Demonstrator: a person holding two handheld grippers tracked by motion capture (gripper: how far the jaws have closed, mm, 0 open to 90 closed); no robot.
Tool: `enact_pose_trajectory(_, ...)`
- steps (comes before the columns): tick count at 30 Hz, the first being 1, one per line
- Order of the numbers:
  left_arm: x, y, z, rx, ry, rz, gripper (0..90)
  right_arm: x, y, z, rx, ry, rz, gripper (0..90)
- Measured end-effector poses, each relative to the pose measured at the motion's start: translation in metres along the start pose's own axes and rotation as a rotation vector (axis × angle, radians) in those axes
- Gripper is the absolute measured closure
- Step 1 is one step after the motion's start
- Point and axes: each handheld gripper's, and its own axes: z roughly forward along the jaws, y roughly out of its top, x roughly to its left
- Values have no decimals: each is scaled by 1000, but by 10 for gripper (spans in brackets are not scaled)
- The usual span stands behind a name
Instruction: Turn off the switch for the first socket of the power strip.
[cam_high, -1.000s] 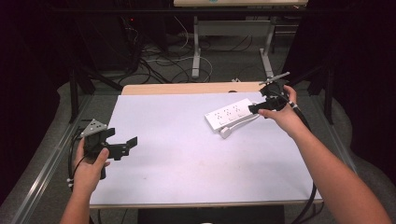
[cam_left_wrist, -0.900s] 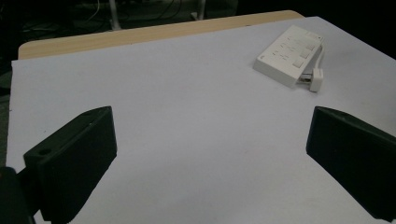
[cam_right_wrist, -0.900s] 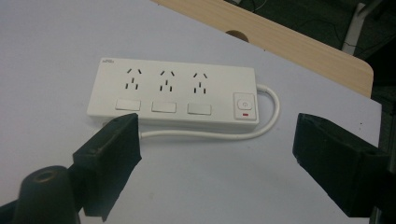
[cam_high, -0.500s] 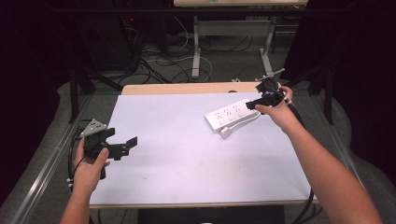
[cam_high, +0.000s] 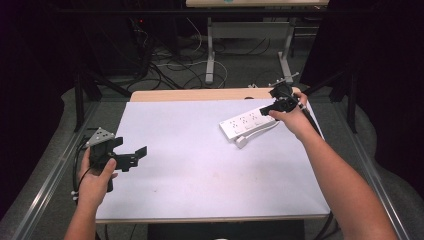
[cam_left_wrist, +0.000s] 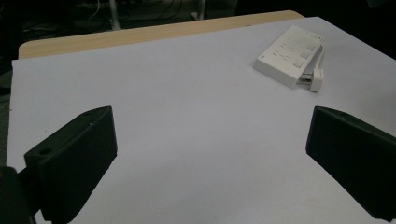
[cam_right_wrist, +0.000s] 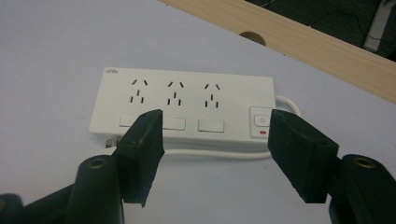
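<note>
Right hand-held gripper (cam_high: 270, 107): released, above power strip (cam_high: 248, 122) at 2 o'clock.
Left hand-held gripper (cam_high: 136, 155): released, empty.
Risk: jaws may press the switch.

White power strip (cam_right_wrist: 187, 107) with a red-marked switch, black jaws, pale lilac-white tabletop (cam_high: 200, 150) edged in light wood

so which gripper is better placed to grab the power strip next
Right. The right gripper hangs open just over the power strip, jaws aimed at it. The left gripper sits open far across the table.
</note>
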Motion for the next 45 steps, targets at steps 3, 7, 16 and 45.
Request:
enact_pose_trajectory(3, 0, 0, 0, 5, -2, -2, 18, -2, 1, 4, 5, 9, 29, 391)
enact_pose_trajectory(7, 0, 0, 0, 5, -2, -3, 18, -5, 2, 11, 15, 0, 35, 407)
enact_pose_trajectory(16, 1, 0, 1, 2, -2, -3, 19, -10, 3, 21, 22, 21, 71, 420)
enact_pose_trajectory(45, 1, -1, 1, 7, -2, -2, 20, -6, 4, 51, 81, 8, 105, 665)
